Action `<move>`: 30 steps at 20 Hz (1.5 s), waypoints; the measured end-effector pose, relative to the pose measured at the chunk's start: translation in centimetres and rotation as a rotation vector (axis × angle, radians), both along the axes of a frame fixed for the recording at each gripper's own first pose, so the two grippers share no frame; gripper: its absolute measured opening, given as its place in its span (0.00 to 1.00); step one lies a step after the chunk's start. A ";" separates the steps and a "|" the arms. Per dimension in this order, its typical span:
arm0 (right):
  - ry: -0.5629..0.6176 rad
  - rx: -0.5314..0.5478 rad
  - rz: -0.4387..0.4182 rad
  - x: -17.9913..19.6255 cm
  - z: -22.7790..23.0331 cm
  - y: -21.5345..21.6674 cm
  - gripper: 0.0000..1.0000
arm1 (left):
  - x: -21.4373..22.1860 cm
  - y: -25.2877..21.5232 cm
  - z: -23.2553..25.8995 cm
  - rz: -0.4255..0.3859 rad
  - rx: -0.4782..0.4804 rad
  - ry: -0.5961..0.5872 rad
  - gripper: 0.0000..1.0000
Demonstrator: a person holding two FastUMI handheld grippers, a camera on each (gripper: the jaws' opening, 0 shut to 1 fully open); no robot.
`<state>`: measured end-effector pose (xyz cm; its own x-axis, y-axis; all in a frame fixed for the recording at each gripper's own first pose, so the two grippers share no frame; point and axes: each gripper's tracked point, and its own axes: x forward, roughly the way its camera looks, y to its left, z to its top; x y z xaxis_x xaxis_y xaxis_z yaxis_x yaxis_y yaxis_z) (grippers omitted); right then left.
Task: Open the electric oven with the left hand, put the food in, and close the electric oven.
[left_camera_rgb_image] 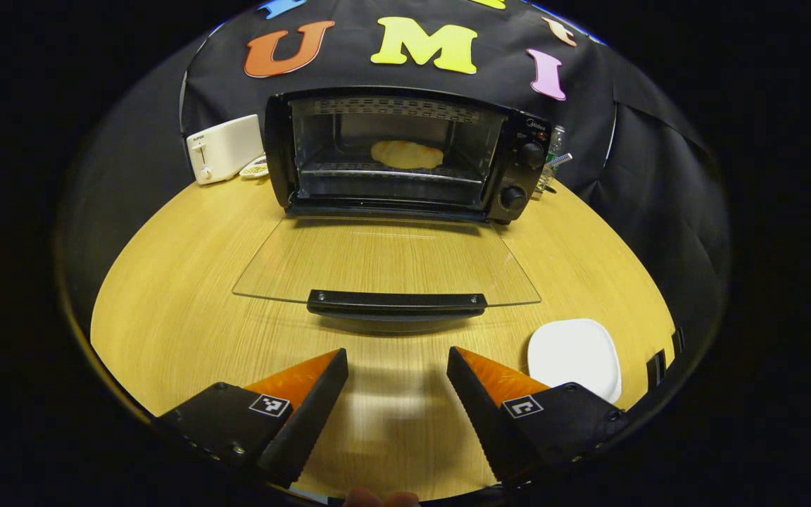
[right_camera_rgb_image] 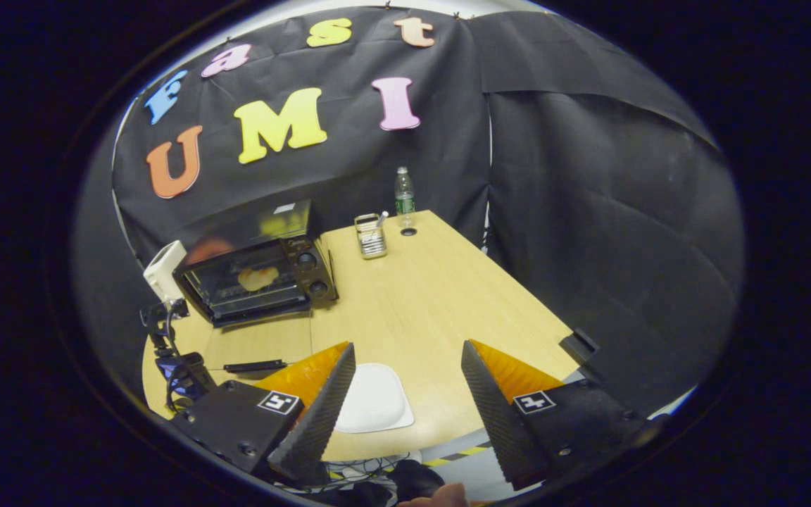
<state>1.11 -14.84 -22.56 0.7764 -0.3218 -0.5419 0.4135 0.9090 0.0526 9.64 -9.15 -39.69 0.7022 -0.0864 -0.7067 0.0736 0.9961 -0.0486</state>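
Note:
The black electric oven [left_camera_rgb_image: 405, 151] stands at the far side of the wooden table, its glass door [left_camera_rgb_image: 384, 260] folded flat down toward me. A pale round piece of food [left_camera_rgb_image: 406, 154] lies on the rack inside. My left gripper [left_camera_rgb_image: 397, 377] hovers open just short of the door's black handle [left_camera_rgb_image: 396, 303], nothing between its fingers. In the right gripper view the oven [right_camera_rgb_image: 254, 282] sits far left with the food [right_camera_rgb_image: 258, 278] inside. My right gripper [right_camera_rgb_image: 407, 384] is open and empty, held above a white plate [right_camera_rgb_image: 375, 398]. The left gripper [right_camera_rgb_image: 173, 366] shows at the lower left there.
A white toaster [left_camera_rgb_image: 224, 148] and a small dish [left_camera_rgb_image: 256, 167] stand left of the oven. The empty white plate [left_camera_rgb_image: 576, 356] lies at the front right. A wire holder [right_camera_rgb_image: 371, 236] and a water bottle [right_camera_rgb_image: 404, 191] stand at the table's far end [right_camera_rgb_image: 448, 296].

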 end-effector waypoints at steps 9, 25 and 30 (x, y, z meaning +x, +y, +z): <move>-0.001 -0.021 -0.051 -1.5 1.1 -2.7 0.95 | 2.2 -0.3 -1.5 -0.011 0.037 0.006 0.95; -0.117 0.039 -0.095 -2.7 4.9 -1.0 0.95 | 6.9 -1.1 10.0 -0.003 -0.012 -0.199 0.94; -0.158 0.017 -0.149 -5.2 6.8 -1.9 0.95 | 11.5 -0.5 15.1 -0.023 0.006 -0.317 0.94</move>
